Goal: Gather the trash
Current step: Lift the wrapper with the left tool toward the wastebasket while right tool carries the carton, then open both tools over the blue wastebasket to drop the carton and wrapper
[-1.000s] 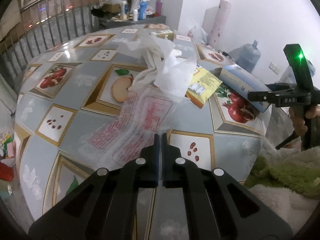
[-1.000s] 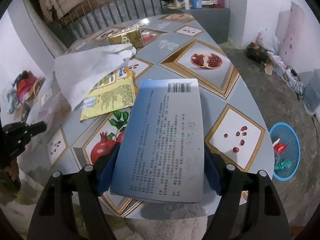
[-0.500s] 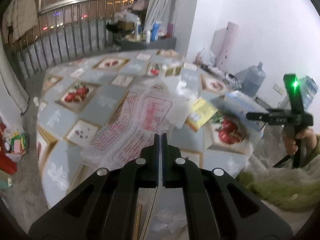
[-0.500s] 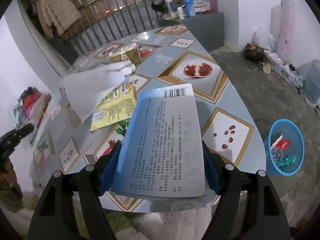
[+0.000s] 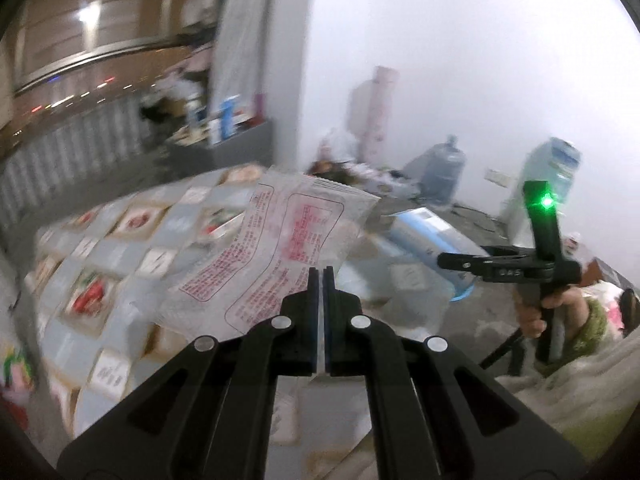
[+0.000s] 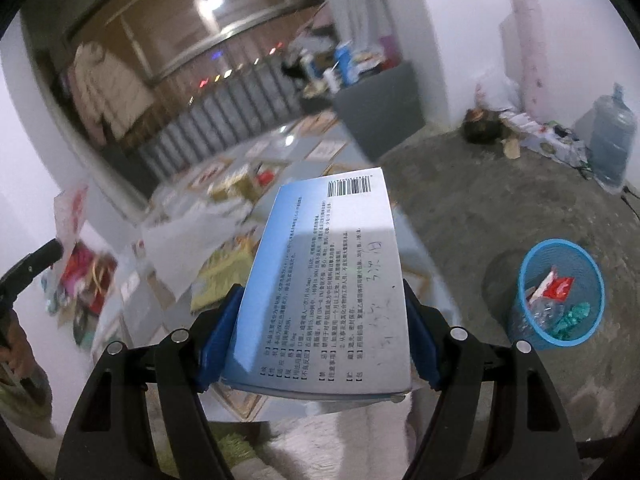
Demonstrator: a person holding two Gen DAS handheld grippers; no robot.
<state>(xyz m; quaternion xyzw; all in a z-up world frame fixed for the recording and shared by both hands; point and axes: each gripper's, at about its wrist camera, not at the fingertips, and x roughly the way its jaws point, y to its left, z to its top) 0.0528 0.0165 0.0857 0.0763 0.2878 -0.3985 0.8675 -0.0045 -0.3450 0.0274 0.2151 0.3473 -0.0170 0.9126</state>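
My left gripper (image 5: 319, 280) is shut on a clear plastic wrapper with red print (image 5: 280, 248), held up above the table. My right gripper (image 6: 320, 320) is shut on a flat blue-and-white medicine box (image 6: 324, 292) with a barcode, also lifted; the box also shows in the left wrist view (image 5: 432, 240), with the right gripper (image 5: 460, 260) beside it. A blue mesh trash basket (image 6: 560, 296) with some wrappers in it stands on the floor to the right of the box.
The round table with fruit-pattern cloth (image 5: 120, 248) lies below and to the left; a yellow snack bag (image 6: 224, 276) and white tissue remain on it. Water jugs (image 6: 612, 140) and clutter line the far wall. A grey cabinet (image 6: 380, 108) stands behind the table.
Both grippers have risen off the table, carrying the wrapper and the box. The views have tilted up and swung right, and the basket now looks nearer the box.
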